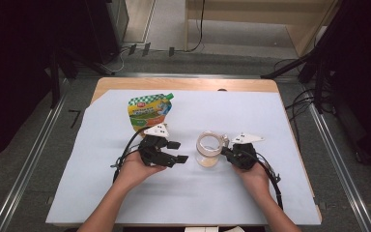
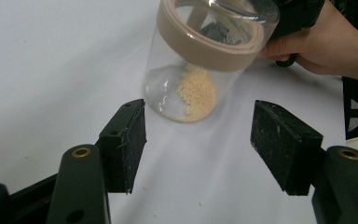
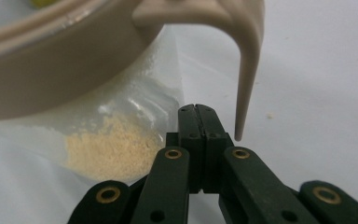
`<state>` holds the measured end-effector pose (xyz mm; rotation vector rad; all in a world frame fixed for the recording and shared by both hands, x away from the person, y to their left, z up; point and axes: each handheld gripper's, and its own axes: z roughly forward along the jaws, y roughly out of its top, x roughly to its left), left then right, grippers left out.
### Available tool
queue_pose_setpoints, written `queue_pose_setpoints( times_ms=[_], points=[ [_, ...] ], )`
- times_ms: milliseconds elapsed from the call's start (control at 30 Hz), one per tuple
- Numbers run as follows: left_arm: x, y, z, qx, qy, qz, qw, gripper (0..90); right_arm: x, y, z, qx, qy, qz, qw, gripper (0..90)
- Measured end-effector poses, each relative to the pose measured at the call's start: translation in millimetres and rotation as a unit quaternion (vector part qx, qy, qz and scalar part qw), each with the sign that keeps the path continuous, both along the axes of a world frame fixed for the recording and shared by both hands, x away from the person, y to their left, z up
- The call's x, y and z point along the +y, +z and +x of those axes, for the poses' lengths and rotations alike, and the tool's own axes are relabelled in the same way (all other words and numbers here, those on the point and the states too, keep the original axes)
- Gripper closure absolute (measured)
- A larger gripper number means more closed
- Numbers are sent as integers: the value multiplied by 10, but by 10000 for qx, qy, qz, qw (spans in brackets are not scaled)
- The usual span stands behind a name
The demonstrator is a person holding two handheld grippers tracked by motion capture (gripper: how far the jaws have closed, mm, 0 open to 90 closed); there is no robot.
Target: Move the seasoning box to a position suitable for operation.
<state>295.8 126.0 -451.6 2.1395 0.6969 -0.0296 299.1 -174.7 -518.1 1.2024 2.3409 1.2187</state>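
The clear jar [image 1: 208, 150] leans, its lid clasp [image 3: 247, 70] by the closed, empty right tongs [image 1: 226, 151]; a nudge toward nine o'clock could topple it, spilling granules [image 2: 196, 93] before the wide, empty left tongs [image 1: 176, 152].

There's a yellow and green snack pouch [image 1: 149, 111] lying flat toward the back left of the pale sheet [image 1: 101, 193] that covers most of the wooden table [image 1: 183, 84]. Past the table's far edge, cables [image 1: 125, 54] trail across the grey floor.
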Motion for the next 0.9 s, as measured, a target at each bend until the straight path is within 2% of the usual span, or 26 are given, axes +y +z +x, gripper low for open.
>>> queue_pose_setpoints(
  times_ms=[100,200,267,367,433,633,767,833,900],
  points=[
    [-1,10,-7,-2,-45,-9,10000,357,81,-8,-47,50,154,79,9998,900],
    [-4,17,-6,22,-91,-53,9999,308,166,2,-98,34,296,43,9995,900],
    [-9,23,-5,49,-160,-101,9998,281,172,23,-108,17,296,29,9996,900],
    [-48,29,-2,110,-297,-162,9994,242,125,86,-109,11,341,142,9993,900],
    [-91,37,7,89,-403,-97,9991,225,101,132,-126,6,329,113,9994,900],
    [-152,52,79,87,-368,-185,9991,180,-28,257,-174,92,322,219,9992,900],
    [-177,16,110,79,-260,-114,9996,140,-145,351,-189,69,323,235,9992,900],
    [-186,1,119,109,-282,-116,9995,141,-203,378,-161,41,294,178,9994,900],
    [-209,-7,123,111,-307,-135,9994,141,-243,367,-96,79,232,236,9994,900]
  ],
)
